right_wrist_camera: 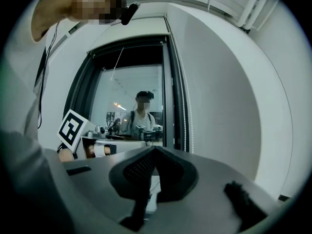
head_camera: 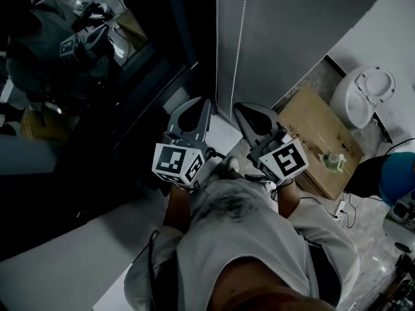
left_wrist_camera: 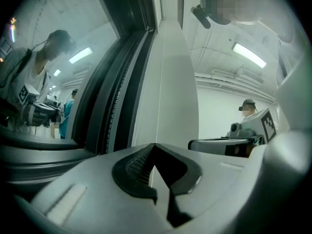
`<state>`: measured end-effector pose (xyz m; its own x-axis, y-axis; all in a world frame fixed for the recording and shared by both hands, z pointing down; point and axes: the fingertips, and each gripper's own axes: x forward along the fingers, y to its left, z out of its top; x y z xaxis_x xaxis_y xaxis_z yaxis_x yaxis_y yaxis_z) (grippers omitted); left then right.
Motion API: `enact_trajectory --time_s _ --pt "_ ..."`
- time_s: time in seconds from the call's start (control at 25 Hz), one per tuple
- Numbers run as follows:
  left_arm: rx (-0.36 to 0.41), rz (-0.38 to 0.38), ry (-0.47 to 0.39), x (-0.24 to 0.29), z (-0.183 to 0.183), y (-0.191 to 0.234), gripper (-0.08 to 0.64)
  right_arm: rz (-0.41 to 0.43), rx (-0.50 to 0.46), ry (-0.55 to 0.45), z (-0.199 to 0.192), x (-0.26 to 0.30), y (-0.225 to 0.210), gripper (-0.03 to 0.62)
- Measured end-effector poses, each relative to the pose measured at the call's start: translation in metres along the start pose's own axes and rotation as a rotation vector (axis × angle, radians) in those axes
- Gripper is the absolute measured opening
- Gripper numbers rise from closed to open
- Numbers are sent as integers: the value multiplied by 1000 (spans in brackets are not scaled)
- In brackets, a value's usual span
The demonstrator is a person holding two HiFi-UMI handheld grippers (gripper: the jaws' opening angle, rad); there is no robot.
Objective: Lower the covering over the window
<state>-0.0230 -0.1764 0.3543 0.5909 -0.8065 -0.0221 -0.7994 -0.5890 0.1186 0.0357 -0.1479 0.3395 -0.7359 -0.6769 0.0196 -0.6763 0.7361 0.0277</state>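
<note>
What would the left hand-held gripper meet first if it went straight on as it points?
Probably the thin white bead chain, which hangs right in line with the shut tips of the left hand-held gripper; the pale grey roller blind fabric lies just behind. Depth is unclear.

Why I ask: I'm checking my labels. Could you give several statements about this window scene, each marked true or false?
1. The blind hangs over the dark glass. False: it hangs beside the glass, which is bare.
2. A cardboard box lies to the person's right. True.
3. The left gripper has its jaws wide open. False: they are closed, with the bead cord at their tips.
4. The right gripper has its jaws closed. True.
</note>
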Motion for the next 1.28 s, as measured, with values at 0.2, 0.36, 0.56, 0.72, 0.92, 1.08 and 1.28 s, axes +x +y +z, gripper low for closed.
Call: enact_trajectory --time_s 0.2,0.36,0.56,0.72,0.92,1.08,1.28 --pt "20 5 -1 12 2 6 8 13 7 5 -2 7 -4 17" --pt "21 6 6 26 1 12 8 20 7 3 -3 12 -10 17" --pt "29 10 9 42 2 19 8 23 9 5 -4 16 -16 17" --pt "41 18 11 51 3 24 9 27 11 8 -7 20 -20 17" --pt "42 24 15 66 3 32 18 40 10 8 -7 24 -22 17" --pt "51 25 21 79 1 39 30 42 -2 22 -11 27 -25 18" --pt "67 36 27 93 0 45 45 40 -5 31 -15 27 -30 18"
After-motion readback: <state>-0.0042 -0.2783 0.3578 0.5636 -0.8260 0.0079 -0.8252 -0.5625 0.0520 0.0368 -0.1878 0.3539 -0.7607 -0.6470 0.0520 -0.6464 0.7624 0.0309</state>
